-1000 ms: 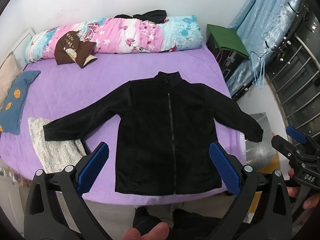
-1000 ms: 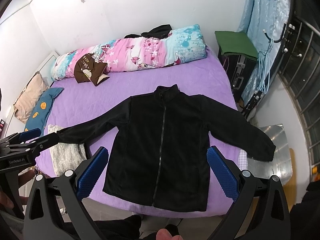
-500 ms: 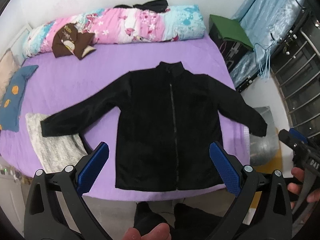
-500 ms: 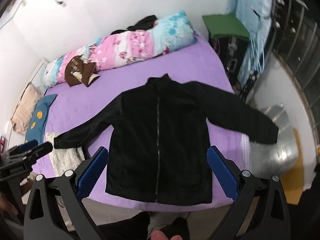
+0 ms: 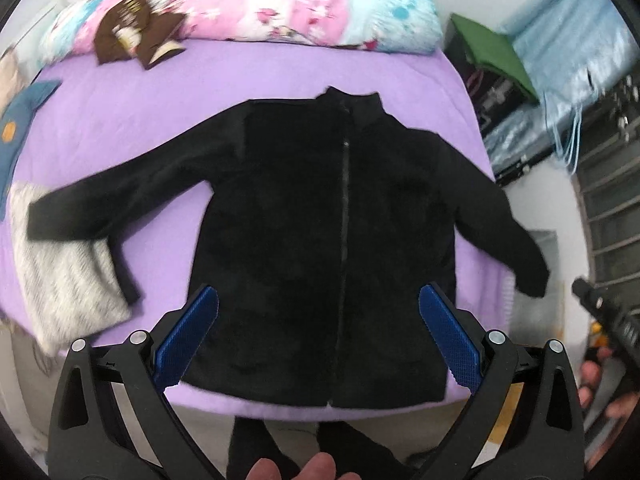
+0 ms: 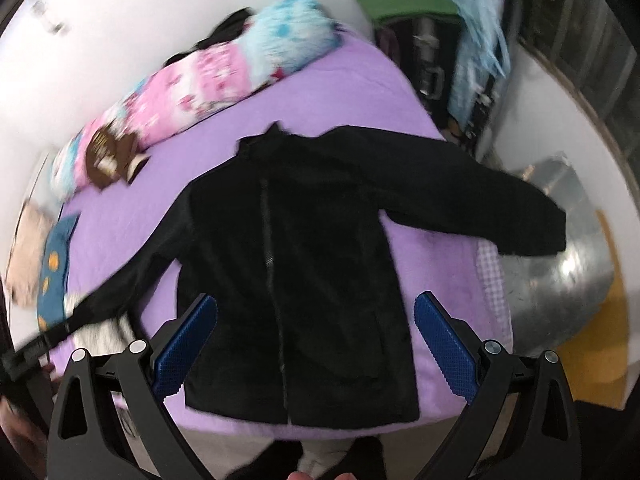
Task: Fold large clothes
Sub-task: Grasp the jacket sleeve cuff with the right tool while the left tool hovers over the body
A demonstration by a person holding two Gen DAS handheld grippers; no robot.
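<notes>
Jacket (image 5: 320, 240): lay flat on the purple bed (image 5: 160, 112), zipped, both sleeves spread out, hem at the near edge
Left gripper (image 5: 318, 320): spread wide above the hem, holding nothing
Right gripper (image 6: 316, 320): spread wide above the hem, holding nothing
Grey knit (image 5: 56, 276): under the left cuff

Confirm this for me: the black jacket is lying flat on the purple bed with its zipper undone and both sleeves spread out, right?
Not quite. The jacket is zipped shut, not undone; the left wrist view shows the zipper line closed from collar to hem. The rest holds: it lies flat on the bed with both sleeves spread out.
</notes>
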